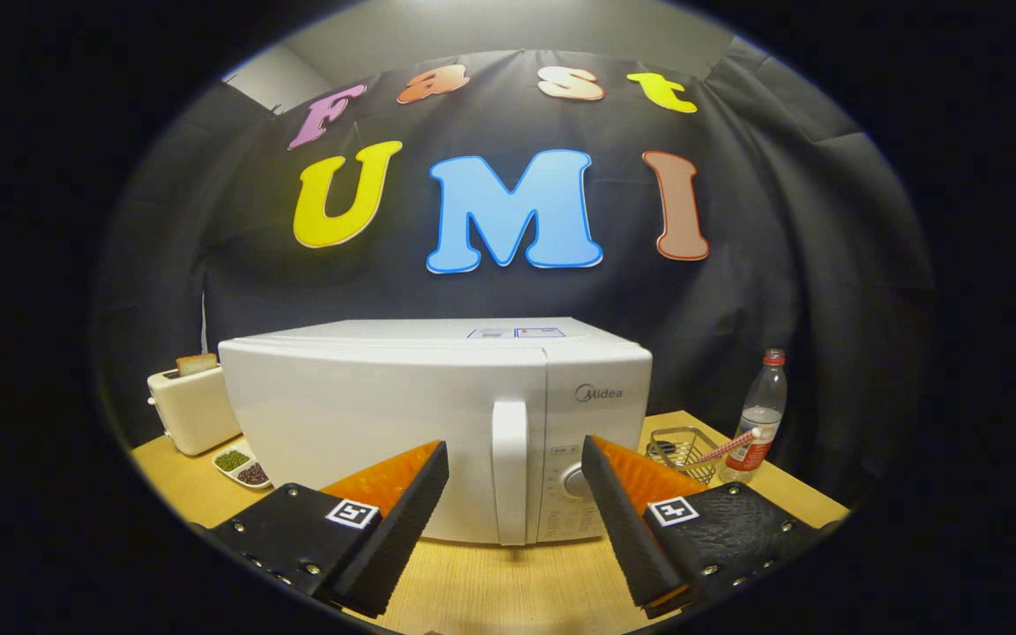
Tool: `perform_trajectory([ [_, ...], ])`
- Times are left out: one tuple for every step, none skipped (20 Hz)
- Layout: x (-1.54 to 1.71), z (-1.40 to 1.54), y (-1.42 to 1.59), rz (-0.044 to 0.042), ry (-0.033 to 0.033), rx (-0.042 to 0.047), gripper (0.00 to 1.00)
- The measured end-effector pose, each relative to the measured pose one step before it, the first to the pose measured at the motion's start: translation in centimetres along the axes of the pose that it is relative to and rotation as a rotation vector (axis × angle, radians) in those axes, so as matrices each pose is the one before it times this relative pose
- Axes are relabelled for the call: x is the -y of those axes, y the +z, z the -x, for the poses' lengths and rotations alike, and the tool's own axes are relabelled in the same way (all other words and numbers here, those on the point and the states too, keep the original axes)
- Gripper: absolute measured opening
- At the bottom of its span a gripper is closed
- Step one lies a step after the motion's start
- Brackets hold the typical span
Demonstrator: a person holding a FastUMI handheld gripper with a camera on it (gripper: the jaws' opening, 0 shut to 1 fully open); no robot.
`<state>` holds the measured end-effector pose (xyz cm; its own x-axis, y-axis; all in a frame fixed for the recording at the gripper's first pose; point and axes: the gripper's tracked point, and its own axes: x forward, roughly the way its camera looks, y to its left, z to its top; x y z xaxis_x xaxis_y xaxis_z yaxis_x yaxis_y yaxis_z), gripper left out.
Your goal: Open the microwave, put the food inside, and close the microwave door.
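Note:
A white microwave [402,414] stands on the wooden table [508,582] with its door shut. Its vertical white handle [510,472] sits at the door's right edge, beside the control panel with a round knob [575,481]. My gripper [515,459] is open, its two fingers spread wide just in front of the microwave. The handle lies in the gap between the fingertips, a little beyond them. Nothing is held. A small white dish of food [242,466] lies on the table left of the microwave.
A white toaster [192,407] with a slice of bread in it stands at the back left. Right of the microwave are a wire basket [683,450], a plastic water bottle [758,416] and a thin red-and-white stick [724,448].

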<state>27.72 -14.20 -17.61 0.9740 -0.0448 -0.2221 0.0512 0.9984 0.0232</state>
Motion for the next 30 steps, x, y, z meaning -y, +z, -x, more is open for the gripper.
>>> perform_trajectory([
  [-0.204,-0.498,-0.559,0.00472,0.01008,-0.00997,0.96],
  [-0.106,-0.436,-0.478,0.00341,0.00521,-0.0095,0.96],
  [-0.084,-0.428,-0.469,0.0002,0.00118,-0.00982,0.96],
  [0.053,-0.355,-0.314,0.00051,-0.00404,-0.00823,0.96],
  [0.105,-0.315,-0.318,0.00017,-0.00828,-0.00718,0.96],
  [0.261,-0.235,-0.207,-0.00276,-0.00856,-0.007,0.96],
  [0.229,-0.085,-0.255,-0.00754,-0.00463,-0.00524,0.96],
  [0.119,-0.123,-0.005,-0.01126,-0.00243,-0.00123,0.83],
  [0.242,-0.141,-0.155,-0.00629,-0.00698,-0.00436,0.75],
  [0.153,-0.089,0.002,-0.00394,-0.00409,-0.00138,0.72],
  [-0.022,-0.067,-0.068,-0.0063,0.00022,-0.00065,0.72],
  [-0.151,-0.138,0.089,-0.00434,-0.0001,-0.00059,0.54],
  [-0.134,-0.142,-0.072,-0.00289,0.0038,-0.00228,0.52],
  [-0.183,-0.21,0.04,0.00282,0.00027,-0.00267,0.52],
  [-0.224,-0.163,-0.124,0.01012,0.00743,-0.00311,0.52],
  [0.241,-0.601,-0.044,0.0249,-0.01935,-0.0086,0.52],
  [0.113,0.166,-0.066,0.02483,0.00606,0.00177,0.42],
  [-0.185,0.282,-0.147,0.01568,-0.00365,-0.00135,0.32],
  [-0.026,0.039,0.119,0.00062,0.00105,-0.00116,0.27],
  [0.047,0.183,0.155,-0.00189,-0.00202,-0.00065,0.27],
  [0.137,-0.083,-0.175,-0.00285,-0.00534,-0.00254,0.27],
  [-0.004,0.04,-0.057,-0.0135,-0.00544,-0.01089,0.18],
  [-0.023,0.067,0.013,-0.00077,-0.0075,-0.00535,0.18],
  [-0.114,0.009,-0.074,0.00769,-0.01136,-0.00639,0.18],
  [0.333,0.108,0.099,0.02177,-0.00003,0.00611,0.16],
  [-0.105,-0.089,-0.109,-0.00656,0.00258,-0.00785,0.03],
  [-0.221,0.057,0.092,-0.00614,0.00475,-0.0059,0.03],
  [-0.045,0.037,0.034,0.00742,0.00073,-0.00319,0.03],
  [0.025,0.068,-0.114,0.01169,-0.00121,-0.01113,0.03],
  [-0.041,0.107,0.159,0.01271,-0.00542,-0.00553,0.03],
])
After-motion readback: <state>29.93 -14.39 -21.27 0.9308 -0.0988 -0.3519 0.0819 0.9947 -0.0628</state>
